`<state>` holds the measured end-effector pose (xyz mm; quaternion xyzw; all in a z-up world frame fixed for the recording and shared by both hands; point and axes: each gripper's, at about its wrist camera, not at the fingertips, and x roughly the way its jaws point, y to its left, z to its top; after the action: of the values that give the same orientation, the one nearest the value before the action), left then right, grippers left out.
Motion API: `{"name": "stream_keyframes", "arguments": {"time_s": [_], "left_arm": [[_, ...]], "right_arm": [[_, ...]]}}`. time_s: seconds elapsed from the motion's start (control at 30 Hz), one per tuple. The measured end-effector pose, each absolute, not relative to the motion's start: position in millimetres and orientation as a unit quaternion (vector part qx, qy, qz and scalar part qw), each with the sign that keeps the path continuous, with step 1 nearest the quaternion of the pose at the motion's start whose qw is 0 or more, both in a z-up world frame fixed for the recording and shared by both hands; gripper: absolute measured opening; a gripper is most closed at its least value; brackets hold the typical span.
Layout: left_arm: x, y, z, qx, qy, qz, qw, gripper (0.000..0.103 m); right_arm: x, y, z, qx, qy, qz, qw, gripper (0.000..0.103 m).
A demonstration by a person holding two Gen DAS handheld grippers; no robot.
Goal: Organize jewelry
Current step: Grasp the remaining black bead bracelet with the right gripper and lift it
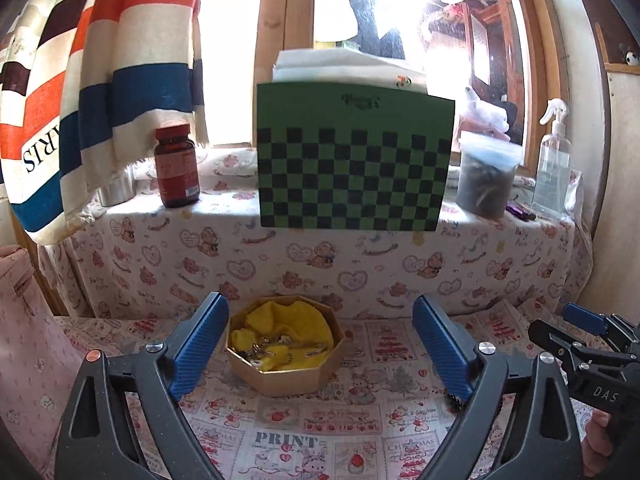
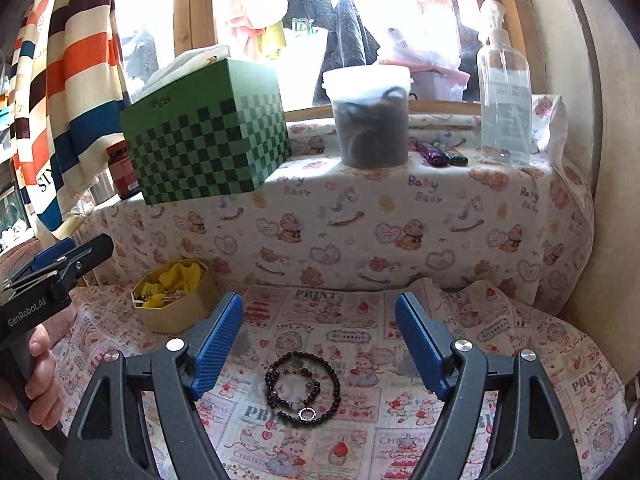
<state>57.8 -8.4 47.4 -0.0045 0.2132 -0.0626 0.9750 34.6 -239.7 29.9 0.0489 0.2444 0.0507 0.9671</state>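
A tan octagonal box (image 1: pixel 298 376) lined with yellow cloth holds gold jewelry. It stands on the printed cloth just ahead of my left gripper (image 1: pixel 320 308), nearer its left finger. That gripper is open and touches nothing. In the right wrist view the box (image 2: pixel 176 308) sits at the left. Two black bead bracelets (image 2: pixel 302 390) lie looped together on the cloth, low between the fingers of my open right gripper (image 2: pixel 319 300), untouched. Each gripper shows at the edge of the other's view: the right one (image 1: pixel 560 326), the left one (image 2: pixel 76 254), held by a hand.
A raised ledge under bear-print cloth (image 1: pixel 360 264) runs across the back. On it stand a green checkered box (image 1: pixel 354 160), a red-brown jar (image 1: pixel 176 166), a lidded tub (image 2: pixel 370 120), a spray bottle (image 2: pixel 504 92) and lighters (image 2: pixel 440 154). A striped towel (image 1: pixel 100 80) hangs at the left.
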Motion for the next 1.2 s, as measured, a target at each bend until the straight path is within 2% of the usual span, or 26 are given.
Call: {"name": "stream_keyframes", "arguments": {"time_s": [0.4,0.57,0.87,1.1,1.13,1.2], "left_arm": [[71,-18,22,-0.001,0.254,-0.055,0.966,0.092],[71,-8,26,-0.017,0.246,-0.039,0.968,0.093],[68,-3,32,-0.022,0.236,-0.034,0.971,0.094],[66,-9,32,-0.003,0.229,-0.029,0.973,0.094],[66,-9,32,-0.002,0.23,-0.03,0.973,0.094],[67,-10,31,0.0,0.231,-0.029,0.973,0.094]], "right_arm": [[55,-260,4,0.063,0.305,0.033,0.95,0.081],[66,-245,-15,0.027,0.352,0.041,0.935,0.081],[67,-200,-35,-0.074,0.376,0.07,0.921,0.081],[76,-184,-48,-0.092,0.403,0.074,0.907,0.081],[79,-183,-50,-0.094,0.41,0.073,0.904,0.081],[84,-183,-54,-0.086,0.421,0.084,0.899,0.072]]}}
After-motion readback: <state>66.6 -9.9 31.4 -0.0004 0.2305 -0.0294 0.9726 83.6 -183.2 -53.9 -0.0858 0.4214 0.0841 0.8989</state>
